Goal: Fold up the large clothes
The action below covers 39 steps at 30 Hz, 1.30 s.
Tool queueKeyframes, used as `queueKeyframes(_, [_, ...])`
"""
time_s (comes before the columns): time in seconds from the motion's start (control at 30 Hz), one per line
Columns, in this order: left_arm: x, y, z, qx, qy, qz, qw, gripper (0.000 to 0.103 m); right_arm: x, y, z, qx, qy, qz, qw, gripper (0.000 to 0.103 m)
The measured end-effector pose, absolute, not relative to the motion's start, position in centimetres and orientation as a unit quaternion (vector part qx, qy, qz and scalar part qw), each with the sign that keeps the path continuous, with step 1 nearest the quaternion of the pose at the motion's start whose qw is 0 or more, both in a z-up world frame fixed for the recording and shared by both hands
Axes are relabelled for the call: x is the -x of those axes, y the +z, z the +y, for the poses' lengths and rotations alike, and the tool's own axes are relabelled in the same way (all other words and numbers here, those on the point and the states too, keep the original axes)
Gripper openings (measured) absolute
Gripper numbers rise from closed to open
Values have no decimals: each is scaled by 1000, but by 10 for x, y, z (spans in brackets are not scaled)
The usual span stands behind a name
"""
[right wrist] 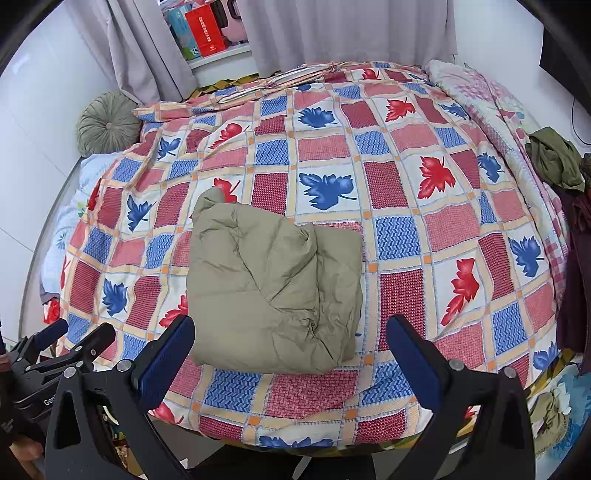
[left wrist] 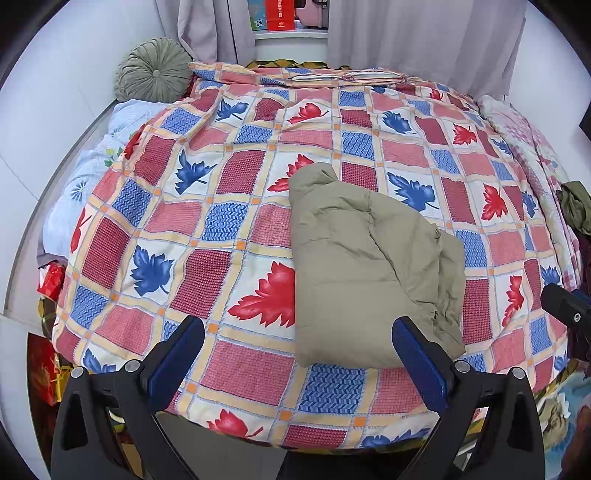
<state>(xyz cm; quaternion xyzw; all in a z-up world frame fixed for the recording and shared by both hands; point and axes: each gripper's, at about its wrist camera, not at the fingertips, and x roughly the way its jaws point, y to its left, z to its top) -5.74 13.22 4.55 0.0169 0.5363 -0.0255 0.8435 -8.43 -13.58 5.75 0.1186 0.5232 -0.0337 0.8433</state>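
Note:
A khaki padded garment (left wrist: 365, 269) lies folded into a compact bundle on the patchwork bedspread (left wrist: 229, 206), toward the near edge of the bed. In the right wrist view the same garment (right wrist: 273, 291) sits just beyond the fingers. My left gripper (left wrist: 299, 347) hovers open above the near bed edge, its right finger beside the bundle's near corner and nothing between the pads. My right gripper (right wrist: 291, 347) is also open and empty, with the bundle's near edge between and ahead of its fingers. The left gripper (right wrist: 79, 334) shows at the lower left of the right wrist view.
A green round cushion (left wrist: 153, 70) lies at the far left by the wall. Dark green and maroon clothes (right wrist: 557, 162) are piled on the bed's right edge. Grey curtains (right wrist: 343, 33) and a shelf with a red box (right wrist: 205, 33) stand behind the bed. Red bags (left wrist: 51, 280) sit at the left.

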Motion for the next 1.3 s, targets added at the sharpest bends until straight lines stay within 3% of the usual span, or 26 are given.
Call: queueKeyframes(1.3, [54,45,133,-18,-25,537,843,102,87,57,-130,-120,-37,522,843,103])
